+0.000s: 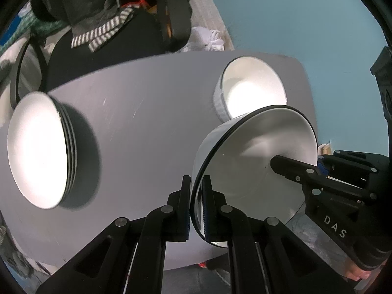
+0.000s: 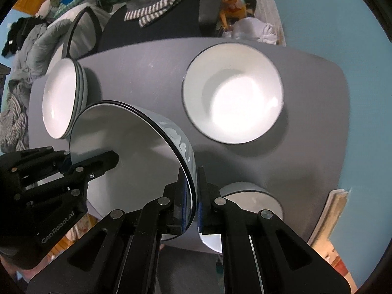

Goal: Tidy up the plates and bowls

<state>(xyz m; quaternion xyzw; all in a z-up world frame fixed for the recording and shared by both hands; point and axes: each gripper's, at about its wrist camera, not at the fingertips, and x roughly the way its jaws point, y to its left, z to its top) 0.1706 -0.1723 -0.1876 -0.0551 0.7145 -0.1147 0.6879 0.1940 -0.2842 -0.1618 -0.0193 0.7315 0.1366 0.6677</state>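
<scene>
Both claws pinch the rim of one bowl (image 1: 247,161), on opposite sides: my left gripper (image 1: 196,203) has its pads narrow on the near edge, and my right gripper (image 2: 192,196) clamps the wall the same way. I judge the bowl is held tilted above the grey table (image 1: 137,112), nearer me than the open bowl (image 2: 232,93) that I take as my landmark.

The main risk, as I see it, is the glossy rim sliding out of one pinch if my two hands drift apart or twist unevenly; the bowl would then swing and knock the small bowl (image 2: 247,201) just below my right claw. Lowering it crooked onto the landmark bowl could also chip the rims.

The held bowl is white inside, pale and shiny outside, with a thin dark rim line. To the left of the landmark bowl, well apart, sits a stack of plates (image 1: 41,147), seemingly already gathered.
</scene>
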